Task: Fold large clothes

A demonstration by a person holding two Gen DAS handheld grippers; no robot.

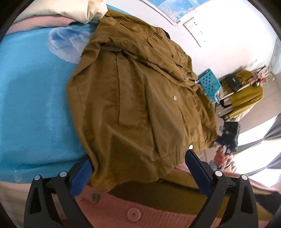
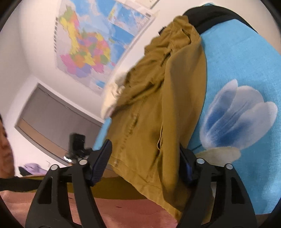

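An olive-brown jacket (image 1: pixel 137 98) with snap buttons lies partly folded on a blue blanket (image 1: pixel 31 105). My left gripper (image 1: pixel 138 168) is open, its blue-padded fingers (image 1: pixel 198 171) on either side of the jacket's near hem. In the right wrist view the same jacket (image 2: pixel 154 112) runs away from me beside the blanket's white-blue flower print (image 2: pixel 238 121). My right gripper (image 2: pixel 145 163) is open, with the jacket's near edge lying between its fingers (image 2: pixel 102 157).
A pink garment with buttons (image 1: pixel 133 212) lies under the near hem. A cream cloth (image 1: pixel 87 10) sits at the far end. A blue perforated basket (image 1: pixel 209 84) and a clothes rack with a mustard garment (image 1: pixel 245 93) stand beyond the edge. A map (image 2: pixel 91 47) hangs on the wall.
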